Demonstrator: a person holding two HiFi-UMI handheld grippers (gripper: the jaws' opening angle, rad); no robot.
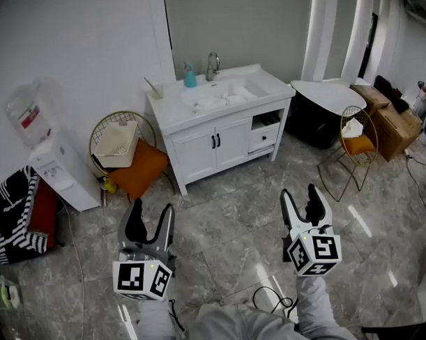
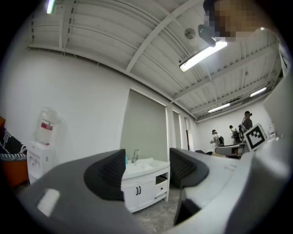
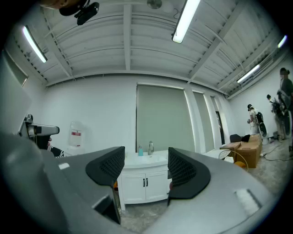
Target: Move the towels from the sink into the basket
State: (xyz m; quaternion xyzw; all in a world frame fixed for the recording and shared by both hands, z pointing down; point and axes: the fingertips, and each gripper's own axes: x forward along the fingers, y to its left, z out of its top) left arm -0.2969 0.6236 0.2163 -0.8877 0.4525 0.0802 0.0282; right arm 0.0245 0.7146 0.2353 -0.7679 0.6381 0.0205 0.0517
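Pointing across the floor toward the vanity, two grippers are hanging in the air: the left gripper point(image 1: 152, 208) and the right gripper point(image 1: 300, 194), each with its jaws standing apart and gripping nothing. One sink point(image 1: 221, 96) is sitting well ahead of both, showing between the jaws in either gripper view. Pale crumpled shapes are lying in its basin, probably the towels point(image 1: 228, 97), though they are too small to count. One faucet point(image 1: 213, 65) and one teal bottle point(image 1: 189, 77) are standing at its back rim. One cream basket point(image 1: 116, 143) is resting ahead and left of the left gripper, on the orange cushion point(image 1: 140, 168) of one wire chair point(image 1: 94, 135). A second wire chair point(image 1: 345, 114), ahead and right of the right gripper, is carrying something white.
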